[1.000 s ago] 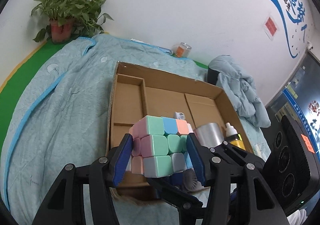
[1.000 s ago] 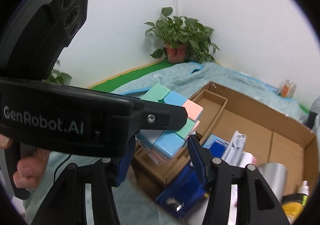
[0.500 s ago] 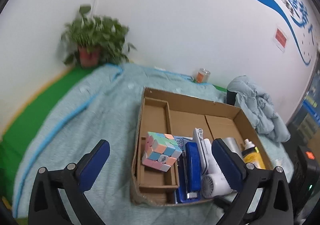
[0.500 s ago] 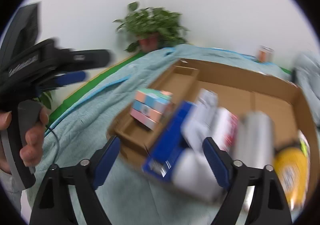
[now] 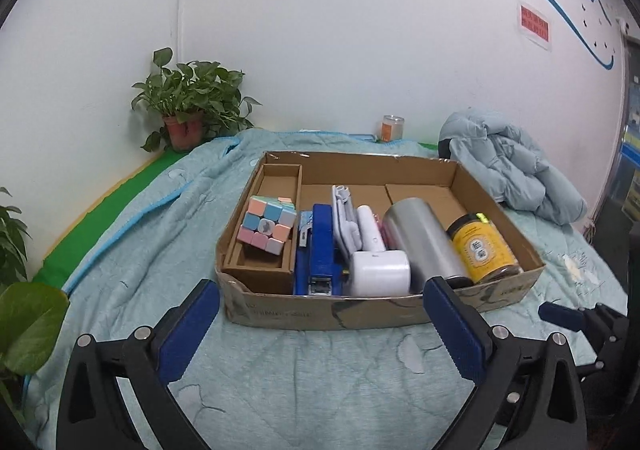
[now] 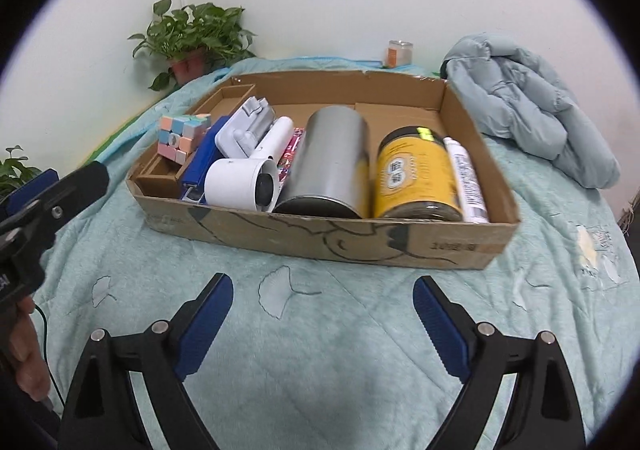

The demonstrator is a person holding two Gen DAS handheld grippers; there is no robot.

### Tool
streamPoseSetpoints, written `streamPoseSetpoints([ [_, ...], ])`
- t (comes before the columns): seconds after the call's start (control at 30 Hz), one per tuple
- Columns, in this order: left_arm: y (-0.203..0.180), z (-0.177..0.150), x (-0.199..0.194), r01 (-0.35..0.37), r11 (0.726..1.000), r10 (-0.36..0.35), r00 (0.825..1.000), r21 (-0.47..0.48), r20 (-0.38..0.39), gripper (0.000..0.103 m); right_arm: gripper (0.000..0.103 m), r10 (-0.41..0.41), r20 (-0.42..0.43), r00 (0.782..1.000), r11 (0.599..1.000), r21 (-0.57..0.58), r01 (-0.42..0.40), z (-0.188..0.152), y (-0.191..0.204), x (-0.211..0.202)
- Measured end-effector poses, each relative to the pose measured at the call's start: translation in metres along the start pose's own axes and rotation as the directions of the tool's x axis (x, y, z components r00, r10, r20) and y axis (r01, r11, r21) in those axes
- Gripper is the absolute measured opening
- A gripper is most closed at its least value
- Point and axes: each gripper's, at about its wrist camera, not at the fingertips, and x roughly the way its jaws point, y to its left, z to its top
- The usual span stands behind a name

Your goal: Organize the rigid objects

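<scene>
Left wrist view. Item: cardboard box (image 5: pixel 332 316), centre of frame, on the quilted bed (image 5: pixel 304 378). Contents, left to right: pastel cube (image 5: pixel 266 226) tilted in the narrow left compartment, resting on its divider edge; blue stapler (image 5: pixel 322 250); white hair dryer (image 5: pixel 378 270); steel cylinder (image 5: pixel 424 242) on its side; yellow jar (image 5: pixel 482 250). Risk, as I judge it: the cube sits crooked and could tip out of its slot if the box is nudged; the cylinder could roll if its neighbours shift. Left gripper (image 5: pixel 320 326): its fingers (image 5: pixel 188 330) have just been opening and I see them spread wide, lower frame, empty, touching nothing, with the box's near wall between them in the picture.

Right wrist view. Same box (image 6: pixel 320 238), upper centre; a white tube (image 6: pixel 466 179) lies beside the jar at the right wall. Right gripper (image 6: pixel 322 318): fingers (image 6: pixel 204 320) have just been opening, wide, empty, over bare quilt short of the box. The left gripper shows at the left edge in a hand (image 6: pixel 24 354); I would keep the two tools apart to avoid a clash.
</scene>
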Motion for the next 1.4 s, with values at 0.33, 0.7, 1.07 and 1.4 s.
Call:
streamPoseSetpoints([
  [0.33, -0.022, 0.001, -0.033, -0.003, 1.000, 0.002, 1.000, 0.029, 0.020, 0.102, 0.092, -0.057, 0.070, 0.996, 0.998, -0.004, 0.058, -0.012, -0.009, -0.028],
  [0.7, -0.022, 0.000, -0.036, 0.025, 1.000, -0.025, 1.000, 0.015, -0.017, 0.102, 0.092, -0.078, 0.106, 0.991, 0.997, -0.013, 0.080, -0.015, -0.011, -0.041],
  [1.07, -0.018, 0.002, -0.011, 0.017, 0.999, -0.016, 0.998, 0.027, -0.054, 0.102, 0.092, -0.089, 0.107, 0.990, 0.996, -0.004, 0.090, -0.014, -0.008, -0.034],
  [1.4, -0.009, -0.005, 0.013, 0.022, 1.000, -0.021, 0.994, 0.015, -0.104, 0.102, 0.092, -0.088, 0.078, 0.993, 0.996, 0.003, 0.088, -0.012, -0.009, -0.023],
])
